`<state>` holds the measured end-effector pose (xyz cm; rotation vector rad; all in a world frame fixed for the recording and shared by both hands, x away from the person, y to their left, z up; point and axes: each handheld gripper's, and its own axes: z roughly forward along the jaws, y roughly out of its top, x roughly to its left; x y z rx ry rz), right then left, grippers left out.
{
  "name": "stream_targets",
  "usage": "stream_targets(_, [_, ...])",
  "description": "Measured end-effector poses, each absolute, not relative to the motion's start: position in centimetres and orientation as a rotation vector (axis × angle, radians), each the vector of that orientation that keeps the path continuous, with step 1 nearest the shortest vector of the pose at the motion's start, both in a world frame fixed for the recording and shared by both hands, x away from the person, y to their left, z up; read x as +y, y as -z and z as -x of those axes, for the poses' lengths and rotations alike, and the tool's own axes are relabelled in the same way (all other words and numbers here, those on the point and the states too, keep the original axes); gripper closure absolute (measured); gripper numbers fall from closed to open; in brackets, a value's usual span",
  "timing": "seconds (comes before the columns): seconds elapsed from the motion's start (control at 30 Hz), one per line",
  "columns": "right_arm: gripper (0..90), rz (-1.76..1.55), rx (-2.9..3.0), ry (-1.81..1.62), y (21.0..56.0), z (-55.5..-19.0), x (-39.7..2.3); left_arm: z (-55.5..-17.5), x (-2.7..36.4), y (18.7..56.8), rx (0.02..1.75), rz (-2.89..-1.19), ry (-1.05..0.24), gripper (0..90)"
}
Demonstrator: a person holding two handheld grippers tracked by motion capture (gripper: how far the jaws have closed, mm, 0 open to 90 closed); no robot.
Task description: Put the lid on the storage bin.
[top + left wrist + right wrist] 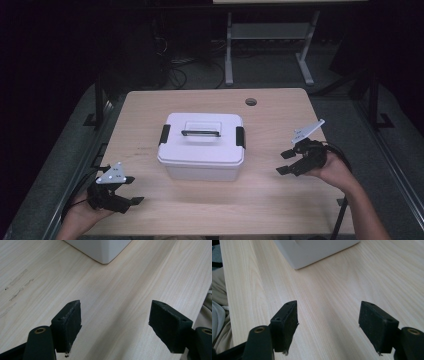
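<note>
A white plastic box (202, 146) with a lid, a black handle (201, 133) and black side latches sits shut in the middle of the wooden table (145, 107). My left gripper (132, 190) rests near the front left edge, open and holding nothing. My right gripper (285, 162) hovers to the right of the box, open and holding nothing as well. A lower corner of the box (101, 250) appears ahead in the left gripper view, beyond the left gripper (115, 325). The right gripper view has another corner of the box (312, 251) ahead of the right gripper (328, 323).
A round cable hole (251, 102) lies near the table's far edge. Bare wood surrounds the box on all sides. Beyond the table stand a grey desk frame (270, 45) and cables on the dark floor. The table's front edge is close to both hands.
</note>
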<state>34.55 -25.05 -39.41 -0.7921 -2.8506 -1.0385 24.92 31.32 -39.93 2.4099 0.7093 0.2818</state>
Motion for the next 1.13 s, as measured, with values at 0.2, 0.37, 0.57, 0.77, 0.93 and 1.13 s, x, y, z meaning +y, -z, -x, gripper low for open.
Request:
stream_targets(0.2, [30.9, 0.804, -2.843, 1.038, 39.7, -34.3, -25.4, -24.9, 31.3, 40.0, 0.713, -2.409, -0.281, 25.4])
stream_targets(0.37, [30.8, 0.805, -2.839, 1.054, 39.8, -34.0, -25.6, -25.0, 31.2, 40.0, 0.711, -2.412, -0.279, 25.4])
stream_targets(0.57, [30.6, 0.817, -2.831, 1.058, 40.3, -33.7, -25.9, -25.0, 31.2, 40.0, 0.713, -2.414, -0.28, 25.3])
stream_targets(0.77, [30.6, 0.815, -2.836, 1.044, 40.8, -33.2, -26.0, -25.0, 31.1, 40.0, 0.711, -2.414, -0.282, 25.3])
stream_targets(0.93, [30.4, 0.807, -2.839, 1.034, 41.3, -32.7, -26.1, -25.0, 31.1, 40.0, 0.712, -2.413, -0.281, 25.1])
stream_targets(1.13, [30.5, 0.799, -2.84, 1.031, 41.6, -32.1, -26.2, -25.0, 31.3, 40.0, 0.712, -2.414, -0.284, 25.0])
